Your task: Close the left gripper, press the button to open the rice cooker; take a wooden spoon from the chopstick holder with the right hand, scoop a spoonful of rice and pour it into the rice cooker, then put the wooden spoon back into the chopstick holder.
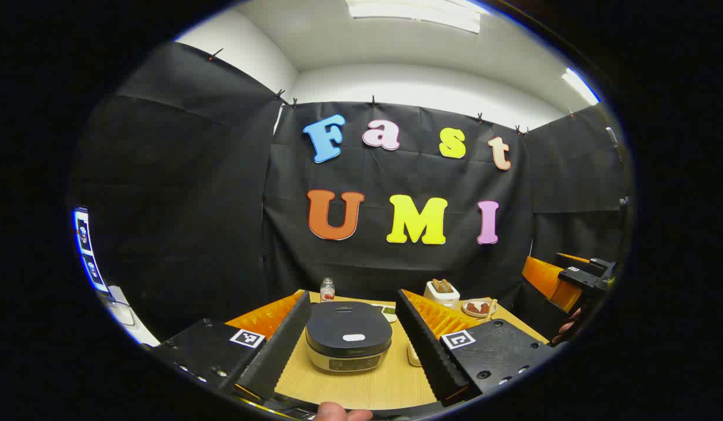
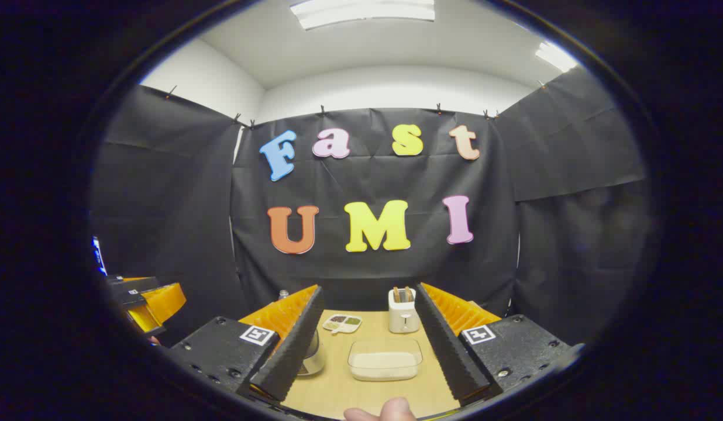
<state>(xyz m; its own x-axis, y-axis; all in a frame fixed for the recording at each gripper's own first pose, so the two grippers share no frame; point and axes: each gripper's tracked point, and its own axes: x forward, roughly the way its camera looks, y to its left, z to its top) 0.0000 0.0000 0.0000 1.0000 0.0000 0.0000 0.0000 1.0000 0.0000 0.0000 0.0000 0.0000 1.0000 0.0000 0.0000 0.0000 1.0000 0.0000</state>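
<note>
A: What sits ahead of the left gripper (image 1: 351, 342)?

B: In the left gripper view, the rice cooker (image 1: 348, 343) stands on the worktop (image 1: 361, 386) between the two fingers, lid down, its pale button (image 1: 353, 337) on top of the lid. The fingers are spread wide, one on each side of the cooker and clear of it. A small bottle (image 1: 327, 289) stands behind the cooker at 12 o'clock.

A: And farther back?

B: A white holder (image 1: 441, 291) with wooden pieces sticking up is at about 1 o'clock from the cooker; I cannot tell whether the wooden spoon is among them. A small dish (image 1: 477, 307) lies just to its right. At 3 o'clock, at the edge, the other gripper shows with fingertips around it.

A: The right gripper (image 2: 367, 351)?

B: In the right gripper view it is also spread wide and holding nothing. A clear container of rice (image 2: 385, 359) lies on the worktop between its fingers. Beyond, at 12 o'clock, stands the white holder (image 2: 403, 311), and a divided plate (image 2: 342, 323) is at 11 o'clock. The cooker's edge (image 2: 312, 354) peeks past the left-side finger.
</note>
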